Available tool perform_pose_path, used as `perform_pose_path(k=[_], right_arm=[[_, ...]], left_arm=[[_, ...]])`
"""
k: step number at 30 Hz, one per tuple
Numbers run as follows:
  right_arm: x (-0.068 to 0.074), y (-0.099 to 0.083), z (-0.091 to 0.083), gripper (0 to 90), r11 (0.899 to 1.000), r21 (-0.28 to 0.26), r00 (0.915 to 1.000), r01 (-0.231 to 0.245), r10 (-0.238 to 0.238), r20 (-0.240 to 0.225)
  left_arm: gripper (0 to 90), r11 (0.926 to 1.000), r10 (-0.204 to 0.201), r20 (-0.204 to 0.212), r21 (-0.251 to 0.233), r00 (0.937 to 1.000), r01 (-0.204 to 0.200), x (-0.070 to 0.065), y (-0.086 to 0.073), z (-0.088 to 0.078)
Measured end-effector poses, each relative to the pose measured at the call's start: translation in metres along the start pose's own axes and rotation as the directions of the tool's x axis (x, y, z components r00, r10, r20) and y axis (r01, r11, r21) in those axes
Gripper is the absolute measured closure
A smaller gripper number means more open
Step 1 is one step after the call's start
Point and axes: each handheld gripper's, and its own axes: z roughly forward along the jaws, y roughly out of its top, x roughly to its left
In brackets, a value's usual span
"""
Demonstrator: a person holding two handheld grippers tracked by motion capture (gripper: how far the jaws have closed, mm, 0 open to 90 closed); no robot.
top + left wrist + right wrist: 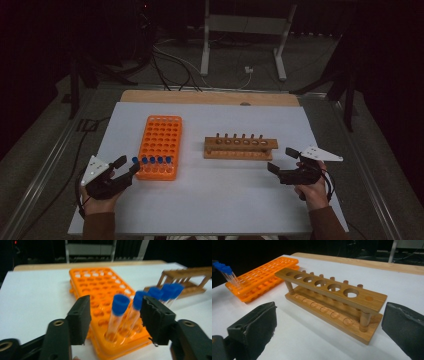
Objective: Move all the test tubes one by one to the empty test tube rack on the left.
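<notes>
**benchrat:** Five blue-capped tubes point(151, 161) sit along the near row of the orange rack point(161, 145), and the left gripper point(128, 165) is right at that row's left end. In the left gripper view its jaws stand apart, with the nearest tube point(117, 315) between them but no pad touching it. Nothing is held yet.

**pipette_pete:** My worry is the next tube point(134, 310). It's just beside the far jaw, so closing from here could pinch two, or knock that one sideways.

**benchrat:** Also, the tubes lean a bit. Grab one off-centre and pull at an angle, and I'd guess the light rack lifts with it.

**pipette_pete:** What about the right gripper point(281, 161)?

**benchrat:** Wide open and empty, hovering near the end of the wooden rack point(240, 147). It could bump the rack and shift the holes.
</notes>
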Motion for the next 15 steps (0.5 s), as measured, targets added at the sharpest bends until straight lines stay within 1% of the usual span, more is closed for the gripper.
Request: perform_pose_path(k=[4, 8, 10, 12, 15], right_arm=[[0.002, -0.005, -0.005, 0.1, 1.000, -0.024, 0.9995, 0.018, -0.018, 0.026], [0.005, -0.010, -0.009, 0.1, 0.998, -0.049, 0.9980, 0.034, -0.031, 0.054], [0.007, -0.012, -0.011, 0.1, 0.997, -0.061, 0.9968, 0.046, -0.042, 0.068], [0.008, -0.013, -0.012, 0.1, 0.996, -0.070, 0.9956, 0.055, -0.049, 0.080], [0.011, -0.016, -0.014, 0.1, 0.995, -0.080, 0.9934, 0.068, -0.060, 0.098]], left_arm=[[26.9, 0.9995, 0.005, -0.022, -0.030, 0.9997, -0.005, -0.003, 0.003, -0.002], [18.7, 0.9980, -0.004, -0.041, -0.064, 0.9991, 0.002, -0.005, 0.007, -0.003], [16.9, 0.9977, -0.003, -0.051, -0.068, 0.9987, 0.000, -0.006, 0.008, -0.003], [14.8, 0.9974, -0.013, -0.063, -0.072, 0.9979, 0.008, -0.007, 0.009, -0.002], [5.0, 0.9974, -0.026, -0.091, -0.069, 0.9955, 0.020, -0.008, 0.011, -0.001]])
